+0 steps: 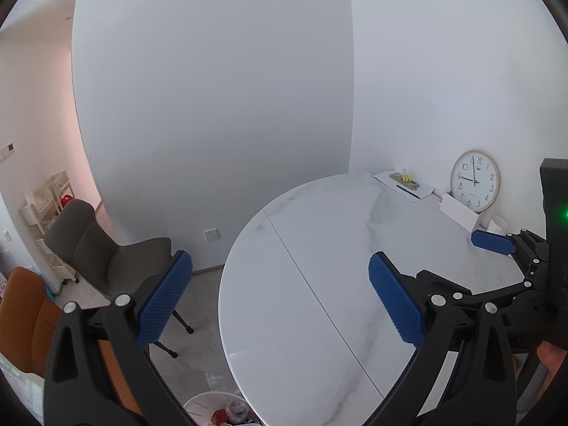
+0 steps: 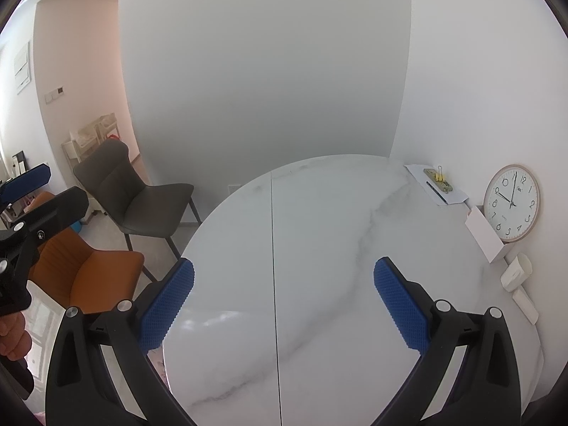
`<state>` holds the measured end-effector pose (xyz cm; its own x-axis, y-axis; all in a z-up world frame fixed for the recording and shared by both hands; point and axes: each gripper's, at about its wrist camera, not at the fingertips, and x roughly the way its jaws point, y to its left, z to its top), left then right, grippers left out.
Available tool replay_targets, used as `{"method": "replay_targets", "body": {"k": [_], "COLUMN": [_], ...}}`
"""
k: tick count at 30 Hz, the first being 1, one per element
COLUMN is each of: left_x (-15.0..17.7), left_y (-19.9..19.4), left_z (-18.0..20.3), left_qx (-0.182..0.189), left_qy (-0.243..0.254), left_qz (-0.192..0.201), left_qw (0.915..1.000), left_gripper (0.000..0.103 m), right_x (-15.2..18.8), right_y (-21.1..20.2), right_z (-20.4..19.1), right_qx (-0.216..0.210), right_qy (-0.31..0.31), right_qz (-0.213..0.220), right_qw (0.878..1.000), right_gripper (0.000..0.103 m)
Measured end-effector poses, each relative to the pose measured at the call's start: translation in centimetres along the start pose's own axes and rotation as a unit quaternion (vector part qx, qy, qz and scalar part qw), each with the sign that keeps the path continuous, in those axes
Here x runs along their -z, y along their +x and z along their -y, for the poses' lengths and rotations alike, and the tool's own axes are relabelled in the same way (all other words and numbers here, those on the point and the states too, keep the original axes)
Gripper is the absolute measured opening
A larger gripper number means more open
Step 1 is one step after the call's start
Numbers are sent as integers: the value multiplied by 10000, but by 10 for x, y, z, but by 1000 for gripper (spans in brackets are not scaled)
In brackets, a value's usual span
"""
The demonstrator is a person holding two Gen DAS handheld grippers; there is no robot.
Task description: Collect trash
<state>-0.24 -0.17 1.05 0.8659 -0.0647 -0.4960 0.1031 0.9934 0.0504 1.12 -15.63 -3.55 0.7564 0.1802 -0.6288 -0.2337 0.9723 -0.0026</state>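
My left gripper (image 1: 280, 298) is open and empty, held above the left edge of the round white marble table (image 1: 319, 248). My right gripper (image 2: 284, 301) is open and empty over the middle of the same table (image 2: 319, 213). A white trash bin (image 1: 220, 410) with wrappers and a crushed bottle inside stands on the floor below the table's near left edge. The right gripper shows at the right of the left wrist view (image 1: 497, 245). The left gripper shows at the far left of the right wrist view (image 2: 32, 191).
A wall clock (image 2: 511, 204) leans at the table's far right by a white box (image 2: 484, 236) and small white items (image 2: 516, 271). Papers with a clip (image 2: 438, 183) lie at the back. A grey chair (image 2: 135, 195) and an orange chair (image 2: 88, 269) stand left.
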Motion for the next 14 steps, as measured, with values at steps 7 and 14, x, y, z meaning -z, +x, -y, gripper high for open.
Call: {"method": "replay_targets", "body": {"k": [7, 14], "left_x": [-2, -3], "left_y": [3, 4], "left_z": [2, -6], "left_qx": [96, 133], "left_qy": [32, -63], "left_qz": [-59, -107], "left_qw": [9999, 9998], "left_gripper": [95, 95], "right_x": [0, 2], "right_y": [0, 1], "right_z": [3, 5], "right_qx": [21, 29], "right_qy": [18, 7], "right_qz": [1, -2], "right_qw": [10000, 10000], "right_gripper": [101, 101]}}
